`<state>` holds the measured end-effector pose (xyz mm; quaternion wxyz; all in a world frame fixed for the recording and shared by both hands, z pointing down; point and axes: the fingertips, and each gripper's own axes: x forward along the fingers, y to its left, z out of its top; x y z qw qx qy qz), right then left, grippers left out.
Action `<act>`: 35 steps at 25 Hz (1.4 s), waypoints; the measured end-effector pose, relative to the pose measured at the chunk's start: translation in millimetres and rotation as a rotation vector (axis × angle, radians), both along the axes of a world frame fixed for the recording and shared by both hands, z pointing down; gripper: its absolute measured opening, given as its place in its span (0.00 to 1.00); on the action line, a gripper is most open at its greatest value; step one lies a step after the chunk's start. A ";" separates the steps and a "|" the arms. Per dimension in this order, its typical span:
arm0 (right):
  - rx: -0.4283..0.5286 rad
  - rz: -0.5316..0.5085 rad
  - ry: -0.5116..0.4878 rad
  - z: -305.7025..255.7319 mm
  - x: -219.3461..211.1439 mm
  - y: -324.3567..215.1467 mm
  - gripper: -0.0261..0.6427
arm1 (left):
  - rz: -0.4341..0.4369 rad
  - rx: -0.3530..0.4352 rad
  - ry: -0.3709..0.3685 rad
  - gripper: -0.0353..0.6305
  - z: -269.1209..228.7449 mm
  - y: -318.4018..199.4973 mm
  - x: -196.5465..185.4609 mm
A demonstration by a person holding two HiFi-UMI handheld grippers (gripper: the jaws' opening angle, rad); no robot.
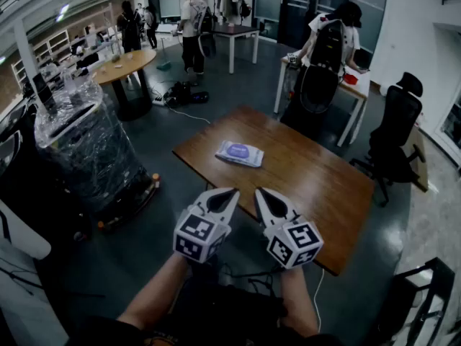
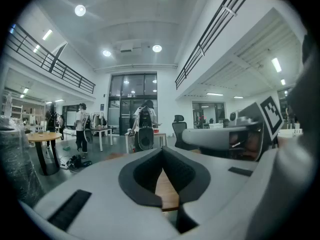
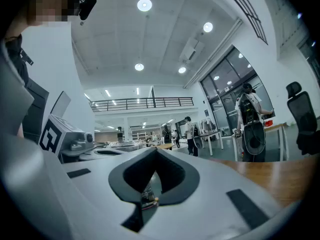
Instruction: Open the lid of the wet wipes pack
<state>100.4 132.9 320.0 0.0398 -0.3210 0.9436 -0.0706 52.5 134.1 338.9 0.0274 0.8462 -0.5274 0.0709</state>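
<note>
The wet wipes pack (image 1: pixel 240 153), a flat white pouch with a purple lid panel, lies on the brown wooden table (image 1: pixel 302 186) near its far left corner. Both grippers hover side by side at the table's near edge, well short of the pack. My left gripper (image 1: pixel 229 193) is shut and holds nothing; its tip (image 2: pixel 162 150) points over the table. My right gripper (image 1: pixel 261 194) is shut and empty too, with its tip (image 3: pixel 155 150) aimed level across the room. The pack does not show in either gripper view.
A black office chair (image 1: pixel 395 137) stands at the table's right end. A person with a backpack (image 1: pixel 328 56) works at a white desk beyond the table. A plastic-wrapped cart (image 1: pixel 86 150) sits to the left, a round table (image 1: pixel 126 67) and more people farther back.
</note>
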 end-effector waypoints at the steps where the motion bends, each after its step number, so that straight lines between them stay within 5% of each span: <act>1: 0.000 0.000 0.001 1.1 0.2 -0.3 0.05 | 0.000 0.001 0.001 0.06 0.6 -0.3 0.4; 22: 0.001 -0.021 0.018 4.9 -15.8 -8.4 0.06 | -0.006 0.015 0.030 0.06 -2.0 -8.9 -13.8; 35: -0.030 0.024 0.073 15.7 -30.4 -62.5 0.06 | -0.019 -0.035 0.048 0.06 17.0 -70.7 -40.3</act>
